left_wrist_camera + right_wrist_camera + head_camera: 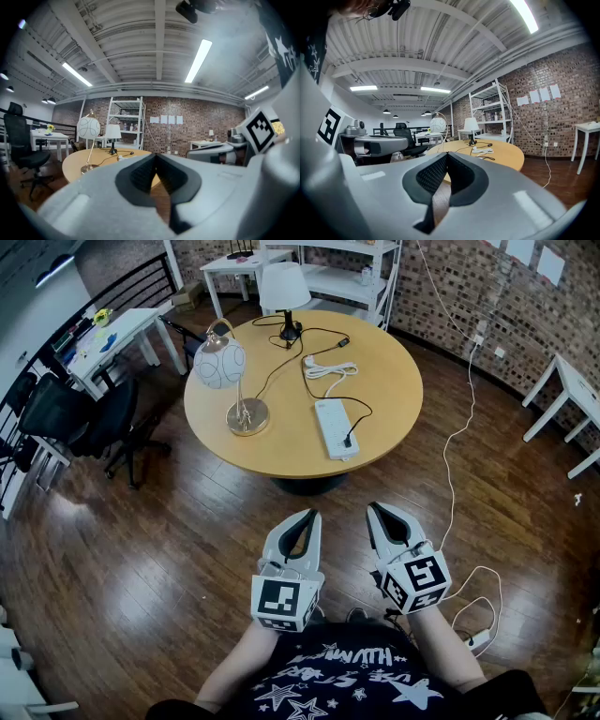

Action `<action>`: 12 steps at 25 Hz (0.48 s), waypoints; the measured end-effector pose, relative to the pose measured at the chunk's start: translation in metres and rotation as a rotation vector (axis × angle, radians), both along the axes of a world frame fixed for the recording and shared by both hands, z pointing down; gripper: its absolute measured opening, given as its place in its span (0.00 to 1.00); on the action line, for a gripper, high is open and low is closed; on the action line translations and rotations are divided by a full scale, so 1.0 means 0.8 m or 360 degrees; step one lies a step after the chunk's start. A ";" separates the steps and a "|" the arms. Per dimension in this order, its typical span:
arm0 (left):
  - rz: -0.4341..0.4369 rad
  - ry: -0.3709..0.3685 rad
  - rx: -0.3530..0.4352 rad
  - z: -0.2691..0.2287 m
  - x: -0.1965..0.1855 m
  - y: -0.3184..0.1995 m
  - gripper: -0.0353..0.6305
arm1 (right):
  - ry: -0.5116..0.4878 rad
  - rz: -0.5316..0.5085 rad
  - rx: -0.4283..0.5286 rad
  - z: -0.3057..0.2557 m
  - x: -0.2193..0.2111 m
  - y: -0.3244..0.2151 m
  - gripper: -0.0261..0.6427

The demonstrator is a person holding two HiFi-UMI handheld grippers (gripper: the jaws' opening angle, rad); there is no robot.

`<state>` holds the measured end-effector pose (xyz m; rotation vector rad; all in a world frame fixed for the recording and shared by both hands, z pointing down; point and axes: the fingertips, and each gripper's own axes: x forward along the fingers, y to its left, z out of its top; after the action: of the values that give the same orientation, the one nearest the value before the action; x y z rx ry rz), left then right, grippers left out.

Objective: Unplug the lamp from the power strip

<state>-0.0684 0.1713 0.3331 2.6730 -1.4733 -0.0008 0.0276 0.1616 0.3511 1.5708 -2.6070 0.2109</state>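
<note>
Fingers (279,542) of the left gripper (307,515) and right gripper (377,508) are pressing together empty, the black plug (349,440) sitting well ahead in the near end of the power strip (333,420), nearer the right one.

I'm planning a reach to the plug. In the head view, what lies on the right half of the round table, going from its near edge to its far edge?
power strip → coiled white cord → table lamp with a white shade
</note>
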 end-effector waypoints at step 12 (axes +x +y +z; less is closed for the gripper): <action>0.0045 -0.0016 0.0058 0.000 -0.031 -0.020 0.06 | -0.0012 0.0154 0.0010 0.006 -0.003 -0.005 0.05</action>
<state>-0.0935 0.1552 0.3330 2.7261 -1.4520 -0.0122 0.0251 0.1579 0.3558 1.7031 -2.5424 0.2160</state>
